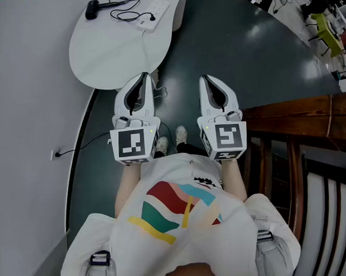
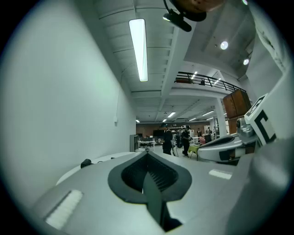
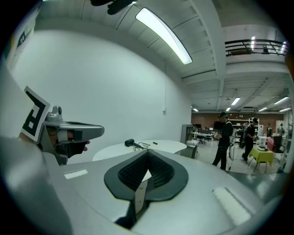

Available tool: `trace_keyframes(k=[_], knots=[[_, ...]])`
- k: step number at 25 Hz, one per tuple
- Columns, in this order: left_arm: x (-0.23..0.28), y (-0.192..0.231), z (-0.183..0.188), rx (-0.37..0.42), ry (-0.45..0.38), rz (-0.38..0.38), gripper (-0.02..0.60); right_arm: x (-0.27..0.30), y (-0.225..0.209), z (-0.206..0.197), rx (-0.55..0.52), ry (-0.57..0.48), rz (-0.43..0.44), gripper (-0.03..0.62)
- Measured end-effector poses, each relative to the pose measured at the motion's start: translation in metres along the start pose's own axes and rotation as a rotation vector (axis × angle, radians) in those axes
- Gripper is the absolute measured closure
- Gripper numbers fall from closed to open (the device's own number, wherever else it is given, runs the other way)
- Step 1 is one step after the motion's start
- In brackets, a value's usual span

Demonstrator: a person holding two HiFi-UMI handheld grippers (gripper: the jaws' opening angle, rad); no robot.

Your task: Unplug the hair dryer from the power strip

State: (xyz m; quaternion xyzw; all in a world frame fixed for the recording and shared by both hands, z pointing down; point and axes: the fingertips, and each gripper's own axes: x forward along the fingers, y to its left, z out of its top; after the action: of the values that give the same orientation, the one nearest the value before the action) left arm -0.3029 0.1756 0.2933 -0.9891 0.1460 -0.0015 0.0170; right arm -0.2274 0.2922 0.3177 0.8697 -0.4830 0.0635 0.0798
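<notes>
You hold both tongs out in front of you, side by side and a little apart. The left gripper [image 1: 144,76] is clenched tight with nothing in it, and so is the right gripper [image 1: 206,79].

The round white table [image 1: 101,63] is ahead of you. The black hair dryer [image 1: 92,9] lies at its far left edge. Its black cord [image 1: 127,15] curls across to the white power strip [image 1: 154,14], which sits at the far right edge. Both things are well apart from your tongs.

A wall [image 1: 22,84] runs close along the table's left edge. On your right, dark floor [image 1: 232,46] lies open past the table's right edge. A wooden chair [image 1: 287,135] stands near your right arm.
</notes>
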Motion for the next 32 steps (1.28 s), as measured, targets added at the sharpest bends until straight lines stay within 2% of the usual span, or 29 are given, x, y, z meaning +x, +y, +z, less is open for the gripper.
trace_keyframes(k=[11,18,24,32], knots=[[0.031,-0.007,-0.013,-0.012,0.019,0.004,0.583,0.01,-0.037,-0.016,0.002,0.028,-0.031,0.583],[0.067,-0.034,-0.023,0.011,0.041,-0.013,0.583,0.011,-0.088,-0.028,0.111,0.009,-0.068,0.582],[0.094,-0.05,-0.023,-0.001,0.032,-0.001,0.583,0.011,-0.126,-0.042,0.127,0.007,-0.084,0.582],[0.128,-0.056,-0.024,-0.005,0.036,-0.013,0.583,0.026,-0.163,-0.037,0.163,-0.044,-0.136,0.582]])
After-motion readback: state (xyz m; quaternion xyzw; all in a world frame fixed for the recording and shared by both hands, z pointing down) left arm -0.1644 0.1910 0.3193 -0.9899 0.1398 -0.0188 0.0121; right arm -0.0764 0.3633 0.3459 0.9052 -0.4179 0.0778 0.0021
